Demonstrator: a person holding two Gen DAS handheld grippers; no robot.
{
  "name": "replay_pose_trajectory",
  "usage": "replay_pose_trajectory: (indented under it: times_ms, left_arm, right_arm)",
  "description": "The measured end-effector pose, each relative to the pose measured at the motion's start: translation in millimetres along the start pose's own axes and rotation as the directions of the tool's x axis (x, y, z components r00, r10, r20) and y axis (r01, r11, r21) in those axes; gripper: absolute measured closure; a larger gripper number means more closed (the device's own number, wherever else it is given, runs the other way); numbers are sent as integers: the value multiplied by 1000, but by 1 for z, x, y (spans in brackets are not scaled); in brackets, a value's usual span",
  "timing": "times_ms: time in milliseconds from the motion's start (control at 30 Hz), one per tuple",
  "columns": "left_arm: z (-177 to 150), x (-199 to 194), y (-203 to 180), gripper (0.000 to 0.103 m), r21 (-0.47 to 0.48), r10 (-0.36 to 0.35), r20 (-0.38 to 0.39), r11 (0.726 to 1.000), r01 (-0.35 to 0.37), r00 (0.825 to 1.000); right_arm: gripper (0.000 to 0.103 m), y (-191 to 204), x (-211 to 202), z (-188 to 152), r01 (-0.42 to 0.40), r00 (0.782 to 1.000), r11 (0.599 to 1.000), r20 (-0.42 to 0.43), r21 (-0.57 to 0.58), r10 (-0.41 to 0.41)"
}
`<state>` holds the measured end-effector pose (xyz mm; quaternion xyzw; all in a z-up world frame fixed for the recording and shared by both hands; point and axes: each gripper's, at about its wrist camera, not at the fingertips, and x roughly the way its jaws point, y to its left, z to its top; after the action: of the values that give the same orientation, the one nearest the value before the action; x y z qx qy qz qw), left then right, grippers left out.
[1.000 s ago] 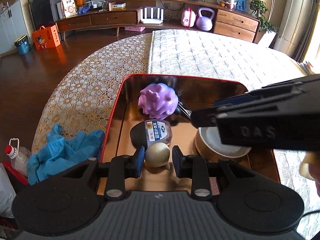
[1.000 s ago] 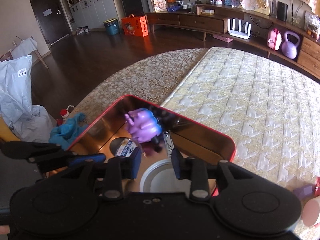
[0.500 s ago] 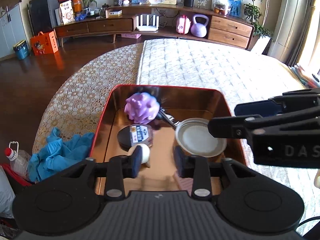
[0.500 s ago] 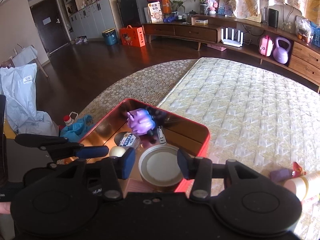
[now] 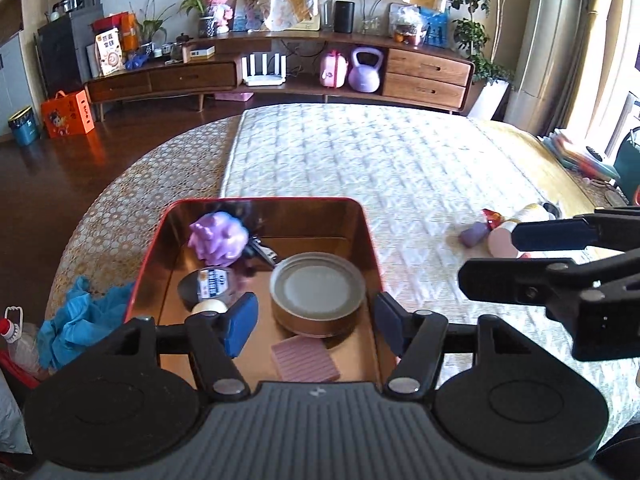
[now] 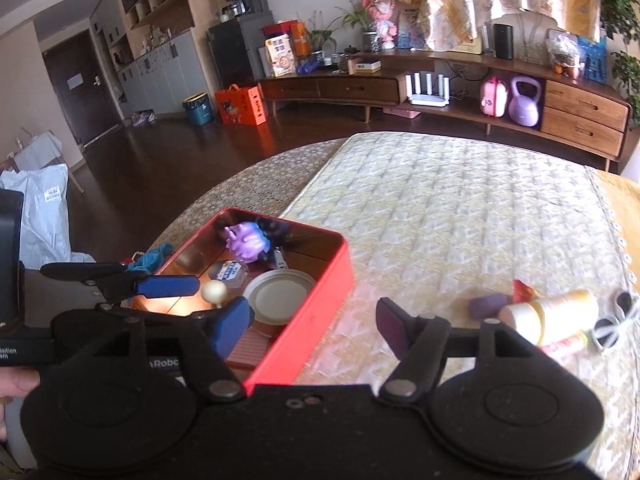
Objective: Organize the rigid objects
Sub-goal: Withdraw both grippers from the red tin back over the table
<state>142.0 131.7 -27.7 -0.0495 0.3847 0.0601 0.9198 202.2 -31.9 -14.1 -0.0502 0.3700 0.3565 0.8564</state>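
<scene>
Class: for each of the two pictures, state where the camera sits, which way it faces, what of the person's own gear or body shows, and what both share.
Left wrist: on the left gripper, facing down into the red tin; its jaws are opening, empty; the right gripper intrudes at right.
Right wrist: on the right gripper, over the tin's right wall and the bed; jaws opening, empty; the left gripper and a hand show at left.
Shared: tin, purple toy, round lid.
</scene>
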Motion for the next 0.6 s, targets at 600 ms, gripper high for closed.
replay_pose_trajectory:
  times_ms: [600]
  left_arm:
    - [-2,8,-71,21,68,-75,-13,995,76,997]
  right_arm:
    - [0,-79,-65,-63,151,987,980,40,128,-157]
